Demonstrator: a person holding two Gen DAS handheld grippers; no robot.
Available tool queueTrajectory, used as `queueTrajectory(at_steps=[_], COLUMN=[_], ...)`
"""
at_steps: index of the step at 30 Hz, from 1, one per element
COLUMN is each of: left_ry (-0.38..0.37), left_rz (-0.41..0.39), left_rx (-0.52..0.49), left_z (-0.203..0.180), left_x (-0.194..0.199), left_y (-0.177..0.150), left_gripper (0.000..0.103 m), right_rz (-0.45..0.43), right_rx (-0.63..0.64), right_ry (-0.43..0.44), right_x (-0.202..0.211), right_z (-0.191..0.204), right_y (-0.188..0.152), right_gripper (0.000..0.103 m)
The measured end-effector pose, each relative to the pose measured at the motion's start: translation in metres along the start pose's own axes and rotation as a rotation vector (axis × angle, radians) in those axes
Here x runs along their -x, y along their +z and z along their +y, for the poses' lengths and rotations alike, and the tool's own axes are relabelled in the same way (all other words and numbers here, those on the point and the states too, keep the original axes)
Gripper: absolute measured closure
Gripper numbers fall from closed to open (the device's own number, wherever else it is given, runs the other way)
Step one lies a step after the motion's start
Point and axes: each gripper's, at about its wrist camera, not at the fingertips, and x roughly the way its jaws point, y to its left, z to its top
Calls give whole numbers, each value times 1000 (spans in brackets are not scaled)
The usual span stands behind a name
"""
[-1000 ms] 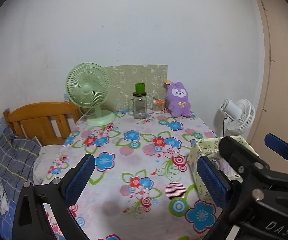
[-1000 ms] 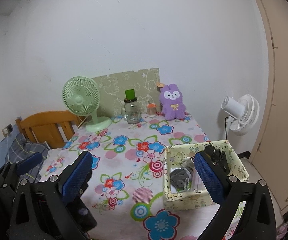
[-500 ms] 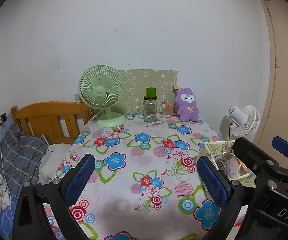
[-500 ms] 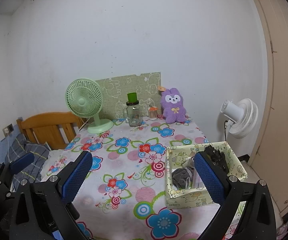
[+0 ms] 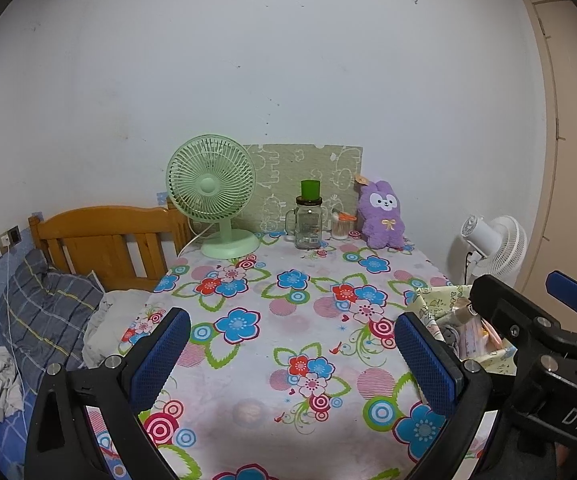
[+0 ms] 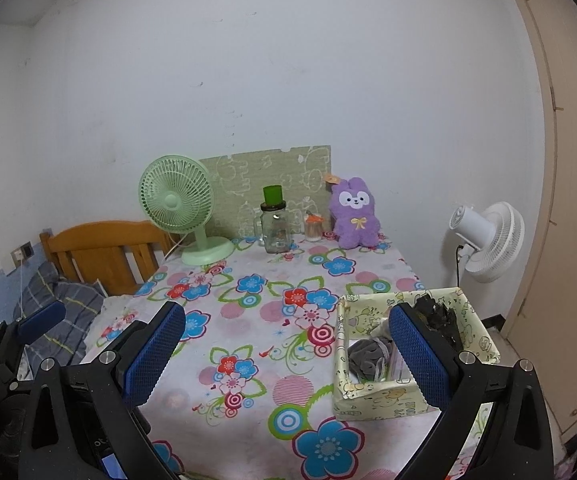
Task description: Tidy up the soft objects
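A purple plush rabbit [image 5: 382, 216] [image 6: 354, 214] sits upright at the far edge of the flowered table [image 5: 288, 320] [image 6: 248, 320]. A pale yellow fabric box [image 6: 380, 398] stands at the table's near right, holding grey and dark soft items [image 6: 366, 358]; in the left wrist view the box [image 5: 428, 304] is partly hidden behind the right gripper. My left gripper [image 5: 292, 356] is open and empty above the near table edge. My right gripper [image 6: 286, 354] is open and empty, its right finger [image 6: 420, 352] in front of the box.
A green desk fan [image 5: 212, 200] [image 6: 180, 208], a glass jar with a green cup on it [image 5: 308, 218] [image 6: 274, 220] and a small glass [image 5: 342, 226] stand along the back. A wooden headboard [image 5: 104, 240] and bedding lie left; a white fan [image 6: 488, 240] stands right.
Both grippers have pulled back and risen a little from the table; more wall shows and the objects look farther away. Both stay open and empty.
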Motion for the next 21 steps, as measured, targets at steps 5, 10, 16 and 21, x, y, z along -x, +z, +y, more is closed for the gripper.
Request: queueTrajectory(at_steps=[5, 10, 16, 21], left_ry=[-1, -5, 5, 8], left_rz=[1, 7, 10, 9], left_rx=[1, 7, 21, 24], left_z=[0, 1, 5, 9], left_x=[-1, -4, -8, -10], left_y=[0, 0, 1, 1], left_gripper=[0, 0, 0, 0], right_rz=[1, -4, -3, -2], right_rx=[0, 8, 8, 12], right_ry=[-3, -15, -20, -21], right_x=[-1, -2, -5, -7], right_z=[-1, -1, 0, 2], right_y=[0, -1, 0, 0], right_gripper=[0, 0, 0, 0])
